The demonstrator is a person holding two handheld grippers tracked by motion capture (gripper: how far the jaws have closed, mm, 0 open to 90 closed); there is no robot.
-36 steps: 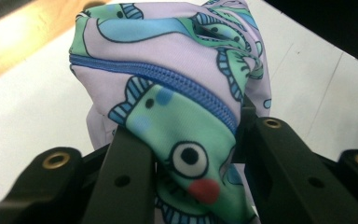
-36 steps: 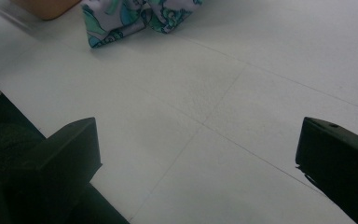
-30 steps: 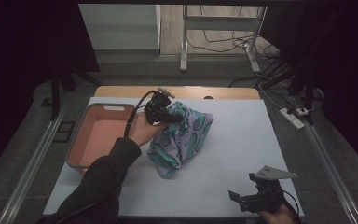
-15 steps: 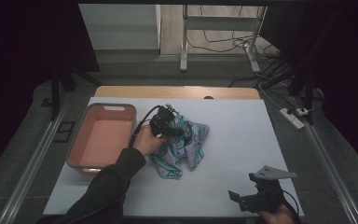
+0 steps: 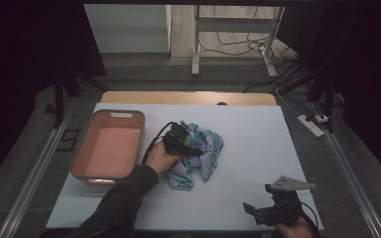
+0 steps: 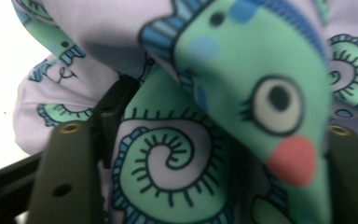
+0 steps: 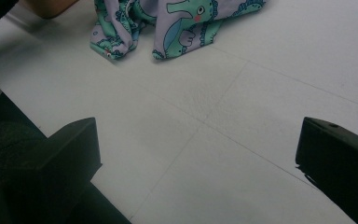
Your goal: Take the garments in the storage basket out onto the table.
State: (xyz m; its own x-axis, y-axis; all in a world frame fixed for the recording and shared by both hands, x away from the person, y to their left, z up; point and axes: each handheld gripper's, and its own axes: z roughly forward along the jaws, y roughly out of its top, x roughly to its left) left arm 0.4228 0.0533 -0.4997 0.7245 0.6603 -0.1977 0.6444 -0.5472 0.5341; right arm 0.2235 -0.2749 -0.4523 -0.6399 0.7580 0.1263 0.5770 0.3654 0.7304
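The cloth [image 5: 198, 151] lies crumpled at mid-frame on the tabletop [image 5: 258, 148], just right of the pink bin [image 5: 108, 145]. The left tongs [image 5: 191, 147] sit down on it, and their jaws have just been opening, fabric bunched between them but no longer pinched. This looks like the release after setting the cloth down. Next move: lift clear without snagging a fold. The right tongs [image 5: 258, 214] wait wide and empty at lower right, well apart. Nothing else stands in the way.
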